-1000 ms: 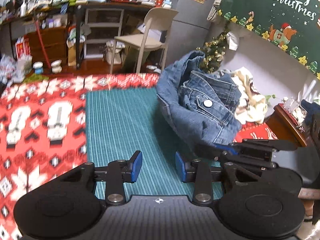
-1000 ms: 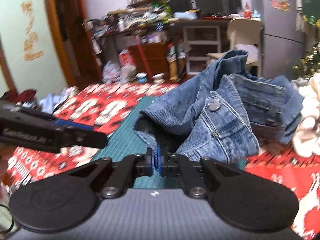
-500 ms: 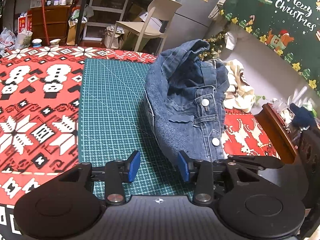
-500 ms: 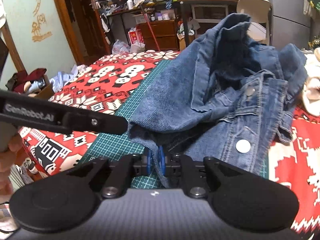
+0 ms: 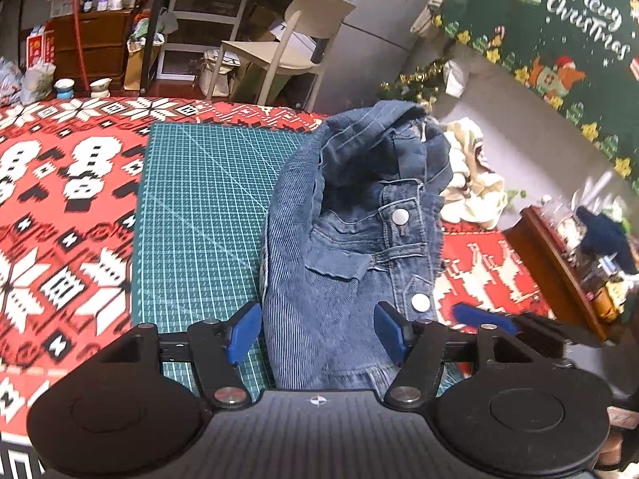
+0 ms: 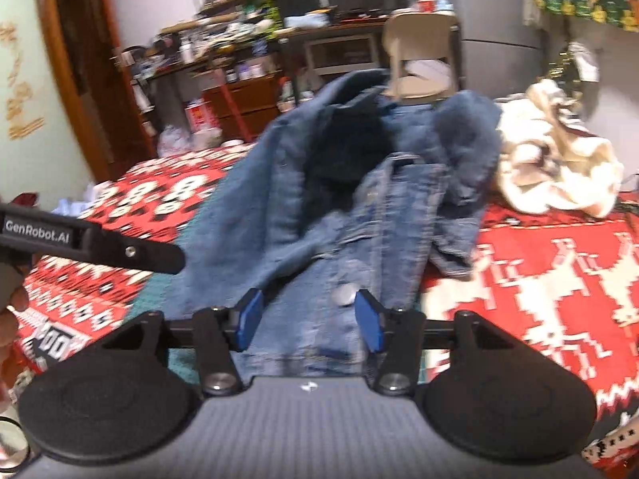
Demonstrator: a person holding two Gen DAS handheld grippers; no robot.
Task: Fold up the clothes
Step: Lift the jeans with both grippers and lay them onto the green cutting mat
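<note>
A blue denim jacket (image 5: pixel 355 231) lies bunched on the green cutting mat (image 5: pixel 199 207), its collar end heaped at the far side and its near hem toward me. My left gripper (image 5: pixel 319 333) hovers over that near hem; its jaws are opening and the denim lies between them without being pinched. In the right wrist view the same denim jacket (image 6: pixel 351 207) spreads ahead, blurred by motion. My right gripper (image 6: pixel 309 319) is over its near edge with jaws opening, the cloth below and between them but not clamped. The left gripper's finger (image 6: pixel 100 243) crosses that view at left.
A cream garment (image 6: pixel 555 167) is heaped on the red patterned cloth (image 5: pixel 60 215) beyond the jacket's right side. A beige chair (image 5: pixel 287 40), shelves and drawers stand past the table's far edge. A wooden box (image 5: pixel 559 267) of small items sits at the right.
The right gripper was shut on the jacket's edge, pulled it toward me, then let go and opened. The left gripper widened and now straddles the near hem. The jacket lies flatter and longer.
</note>
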